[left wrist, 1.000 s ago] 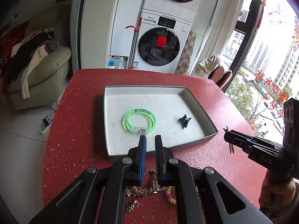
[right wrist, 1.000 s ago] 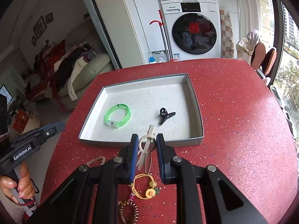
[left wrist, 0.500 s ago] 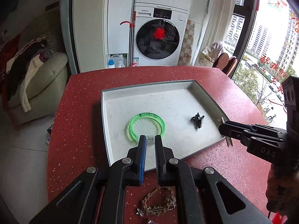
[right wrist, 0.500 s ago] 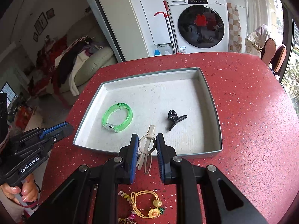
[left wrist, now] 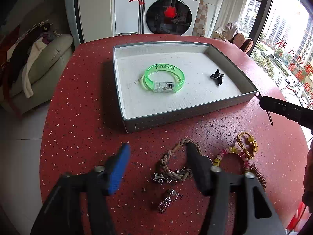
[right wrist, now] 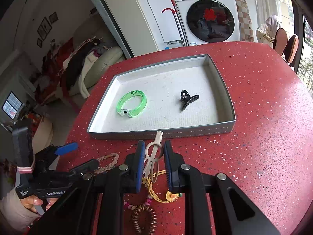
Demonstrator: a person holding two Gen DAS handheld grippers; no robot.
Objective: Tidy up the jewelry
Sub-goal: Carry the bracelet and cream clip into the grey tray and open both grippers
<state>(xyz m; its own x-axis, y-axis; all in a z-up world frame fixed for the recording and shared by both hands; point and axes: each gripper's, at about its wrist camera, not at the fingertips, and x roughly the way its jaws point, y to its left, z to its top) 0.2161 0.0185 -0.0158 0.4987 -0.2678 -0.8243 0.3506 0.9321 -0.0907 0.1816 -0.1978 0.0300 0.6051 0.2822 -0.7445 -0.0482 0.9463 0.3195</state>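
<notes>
Table [left wrist: 82,129]: red speckled top, carrying the tray and a scatter of loose jewelry near the front edge.
Tray [right wrist: 160,135]: shallow grey box with a white lined floor, lying flat on the table, beyond both grippers.
Green bangle [left wrist: 164,77]: translucent, lying flat on the tray floor, left of centre.
Black claw clip [right wrist: 187,98]: lying on the tray floor, right of the bangle and well apart from it.
Left gripper [left wrist: 157,152]: jaws just swung wide apart, nothing pinched; blue-padded finger out to the left, black finger to the right, low over the table in front of the tray.
Braided cord bracelet [left wrist: 177,163]: brown, lying on the table between the spread left fingers, its far loop touching or passing behind the black finger; cannot tell which.
Star-shaped silver clips [left wrist: 168,176]: lying against the near side of the braided bracelet.
Small silver piece [left wrist: 166,200]: on the table, nearer the camera than the star clips.
Right gripper [right wrist: 153,152]: jaws nearly closed, pinching a cream hair clip [right wrist: 154,150], whose tip pokes forward just short of the tray's near wall.
Yellow cord bracelet [right wrist: 162,192]: with a flower charm, on the table under the right gripper.
Beaded bracelet [left wrist: 234,154]: pink and yellow beads, beside the yellow cord.
Brown coil hair tie [right wrist: 144,217]: on the table, closest to the camera.
Hand [right wrist: 36,201]: gripping the left gripper's handle at lower left of the right wrist view.
</notes>
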